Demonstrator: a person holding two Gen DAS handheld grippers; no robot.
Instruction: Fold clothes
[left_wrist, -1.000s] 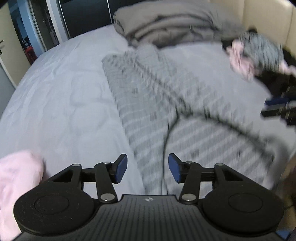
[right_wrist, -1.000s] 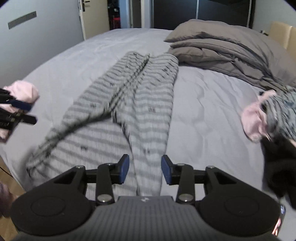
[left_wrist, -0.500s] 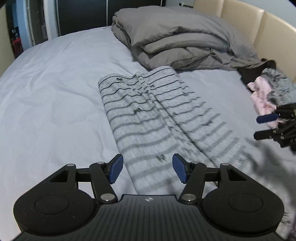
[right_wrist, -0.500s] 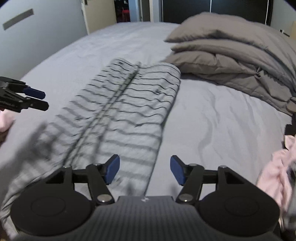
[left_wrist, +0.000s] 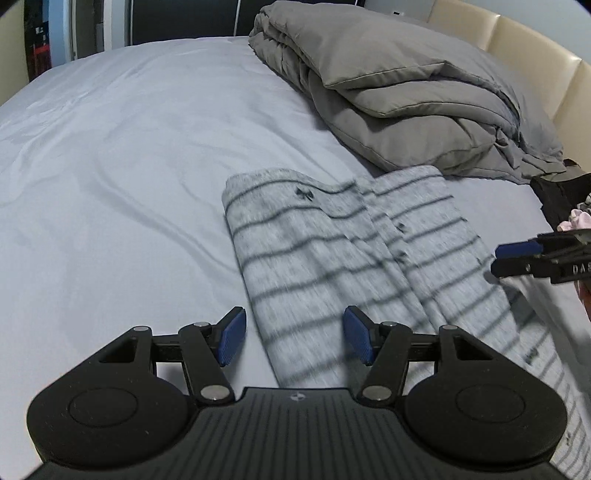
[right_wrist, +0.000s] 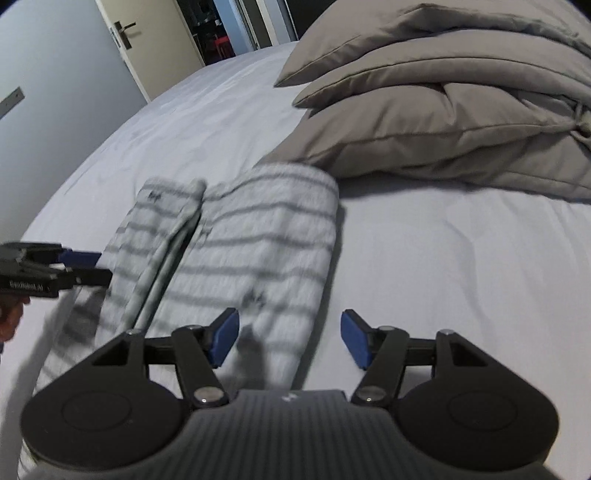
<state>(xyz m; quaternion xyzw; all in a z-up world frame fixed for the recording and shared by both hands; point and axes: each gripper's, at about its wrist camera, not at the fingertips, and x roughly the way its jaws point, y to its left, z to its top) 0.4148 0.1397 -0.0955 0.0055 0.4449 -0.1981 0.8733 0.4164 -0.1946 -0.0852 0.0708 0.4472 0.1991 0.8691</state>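
Observation:
A grey garment with thin dark stripes (left_wrist: 332, 243) lies flat along the pale bed sheet (left_wrist: 110, 166), folded lengthwise with a seam down its middle. My left gripper (left_wrist: 294, 341) is open just above the garment's left edge, nothing between its blue pads. In the right wrist view the same striped garment (right_wrist: 258, 251) runs away from me, and my right gripper (right_wrist: 290, 341) is open over its right edge. The right gripper (left_wrist: 517, 258) shows side-on at the right of the left wrist view; the left gripper (right_wrist: 85, 266) shows at the left of the right wrist view.
A folded grey-brown duvet (left_wrist: 406, 103) lies just beyond the garment's far end. A dark and pink clothes pile (left_wrist: 569, 206) sits at the right edge by the beige headboard (left_wrist: 517, 44). A door (right_wrist: 122, 44) stands past the bed's far side.
Both grippers have moved forward along the garment toward its far end and opened wider. The pink item at the left has left the left wrist view.

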